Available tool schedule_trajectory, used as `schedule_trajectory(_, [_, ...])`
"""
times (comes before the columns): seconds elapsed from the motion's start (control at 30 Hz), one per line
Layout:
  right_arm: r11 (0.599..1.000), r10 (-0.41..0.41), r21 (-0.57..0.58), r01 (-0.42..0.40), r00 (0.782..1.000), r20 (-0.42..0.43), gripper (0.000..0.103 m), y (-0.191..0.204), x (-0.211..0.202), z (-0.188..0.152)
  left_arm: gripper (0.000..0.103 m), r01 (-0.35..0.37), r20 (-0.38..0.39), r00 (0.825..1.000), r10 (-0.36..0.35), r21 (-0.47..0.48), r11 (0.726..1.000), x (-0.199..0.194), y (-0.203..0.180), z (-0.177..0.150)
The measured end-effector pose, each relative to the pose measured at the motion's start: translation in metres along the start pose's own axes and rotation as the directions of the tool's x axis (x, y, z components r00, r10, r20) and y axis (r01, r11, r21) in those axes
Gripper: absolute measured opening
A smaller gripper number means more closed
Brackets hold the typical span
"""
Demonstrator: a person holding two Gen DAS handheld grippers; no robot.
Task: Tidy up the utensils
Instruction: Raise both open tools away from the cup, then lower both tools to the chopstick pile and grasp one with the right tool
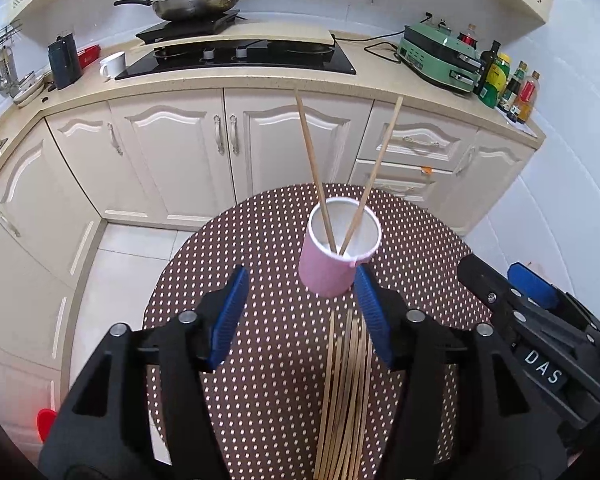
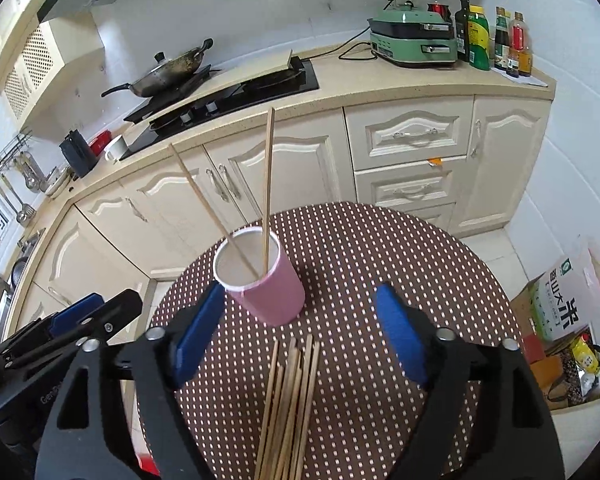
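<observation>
Now both tongs stand open with nothing between their ribbed blue pads: the left tongs [image 1: 300,312] sit just behind the pink cup [image 1: 336,256], the right tongs [image 2: 300,336] spread wider beside it. Two thin wooden chopsticks [image 2: 266,192] already lean apart inside the paper cup, white within. A bundle of loose chopsticks [image 2: 290,404] lies flat near its base, so most of the sorting looks undone. Everything rests on a round tabletop [image 2: 380,280] under a brown dotted cloth
</observation>
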State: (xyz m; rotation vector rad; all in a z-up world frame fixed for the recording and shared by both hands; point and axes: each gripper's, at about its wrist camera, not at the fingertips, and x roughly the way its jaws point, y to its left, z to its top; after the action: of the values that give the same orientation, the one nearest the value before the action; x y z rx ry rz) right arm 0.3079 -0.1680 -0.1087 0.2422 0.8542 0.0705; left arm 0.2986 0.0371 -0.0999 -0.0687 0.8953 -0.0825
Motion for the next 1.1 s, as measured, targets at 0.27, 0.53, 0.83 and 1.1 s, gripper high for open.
schedule_trajectory(0.27, [0.999, -0.044, -0.002, 0.044, 0.998, -0.043, 0.087, -0.006, -0.002, -0.03, 0.067, -0.018, -0.043, 0.999, 0.018, 0.004, 1.0, -0.006, 0.009, -0.037])
schedule_trajectory(0.53, [0.995, -0.104, -0.023, 0.101, 0.985, -0.135, 0.087, -0.014, 0.017, -0.068, 0.071, -0.041, -0.128, 0.991, 0.043, 0.014, 0.999, 0.01, 0.018, -0.074])
schedule_trajectory(0.83, [0.985, -0.169, -0.063, 0.158, 0.948, -0.27, 0.088, -0.022, 0.055, -0.103, 0.073, -0.053, -0.23, 0.971, 0.056, 0.023, 0.998, 0.038, 0.023, -0.101])
schedule_trajectory(1.1, [0.978, -0.207, -0.11, 0.179, 0.915, -0.347, 0.088, -0.019, 0.087, -0.12, 0.074, -0.055, -0.296, 0.954, 0.057, 0.017, 0.998, 0.062, 0.031, -0.112])
